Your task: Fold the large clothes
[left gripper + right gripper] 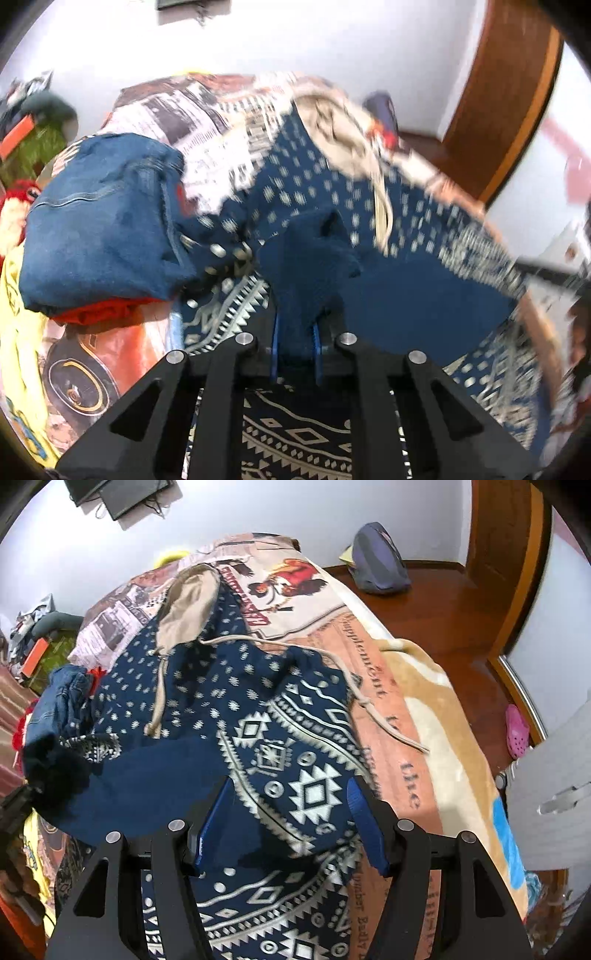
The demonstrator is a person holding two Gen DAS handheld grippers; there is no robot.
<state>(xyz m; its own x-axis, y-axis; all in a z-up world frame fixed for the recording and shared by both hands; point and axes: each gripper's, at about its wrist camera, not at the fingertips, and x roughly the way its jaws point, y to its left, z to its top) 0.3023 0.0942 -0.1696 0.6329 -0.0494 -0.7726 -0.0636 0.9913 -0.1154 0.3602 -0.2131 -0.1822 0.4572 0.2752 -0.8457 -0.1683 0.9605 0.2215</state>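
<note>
Folded jeans (99, 225) crowd the hoodie's (221, 686) left; right bedspread (424, 716) lies open.

The hoodie (229, 686) was matt navy knit cloth with pale woven patterning. Folded jeans (99, 221) were coarse denim. The bedspread (399, 709) looked soft, fleecy. The floor (443, 605) was glossy wood.
</note>
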